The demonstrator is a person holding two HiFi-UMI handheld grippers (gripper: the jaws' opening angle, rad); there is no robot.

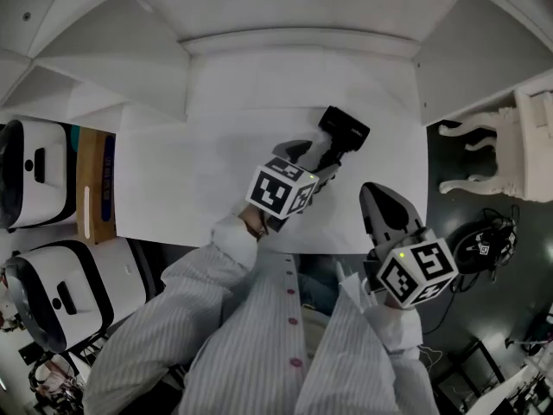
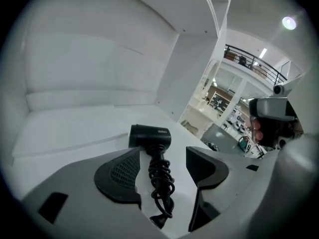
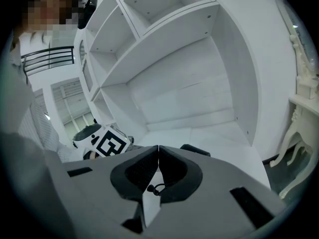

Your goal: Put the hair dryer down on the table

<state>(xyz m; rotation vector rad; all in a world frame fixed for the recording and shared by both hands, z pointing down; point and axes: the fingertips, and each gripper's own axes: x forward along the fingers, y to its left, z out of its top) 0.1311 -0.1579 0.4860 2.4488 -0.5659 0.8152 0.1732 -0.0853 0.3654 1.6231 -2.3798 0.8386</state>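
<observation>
The black hair dryer lies on the white table, with its coiled cord trailing back toward me. In the left gripper view the hair dryer rests flat and its cord runs between the jaws. My left gripper hangs just above and behind the dryer, open, and its pads touch nothing. My right gripper is shut and empty, near the table's front right edge. The right gripper view shows a dark edge of the hair dryer past the shut jaws.
White shelving rises behind the table. An ornate white stand is on the right, above a tangle of dark gear on the floor. Two white machines and a wooden board stand to the left.
</observation>
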